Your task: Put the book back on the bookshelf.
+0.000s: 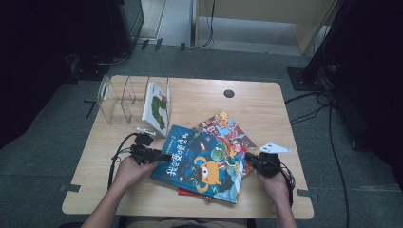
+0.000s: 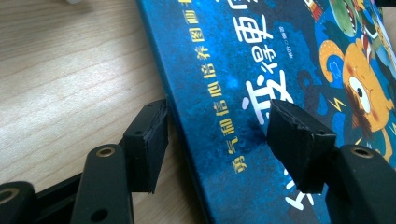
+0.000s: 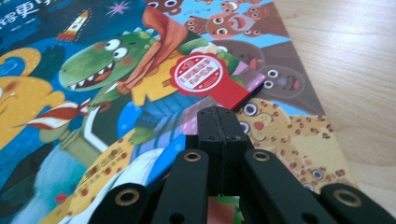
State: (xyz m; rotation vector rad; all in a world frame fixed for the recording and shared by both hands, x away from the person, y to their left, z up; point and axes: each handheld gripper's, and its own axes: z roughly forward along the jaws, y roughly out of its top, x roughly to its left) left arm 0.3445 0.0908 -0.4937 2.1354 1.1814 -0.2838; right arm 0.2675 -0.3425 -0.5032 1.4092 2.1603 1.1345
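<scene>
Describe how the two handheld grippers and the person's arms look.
Both the left gripper and the right gripper are black, with flat linkage arms carrying brass-ringed holes and blocky, scuffed rubber pads. A black cable loops from the left one. The right one bears a grey three-cornered plate. The forearms are bare, with no sleeves.

The blue book (image 1: pixel 202 164) covers most of the books beneath it — of the lowest, just a red sliver (image 1: pixel 187 192) pokes out at its near edge, title unreadable. In the left gripper view the cover's lettering runs off the top and bottom edges. The clear rack (image 1: pixel 124 99) blurs at its far end — its dividers are hard to count.
</scene>
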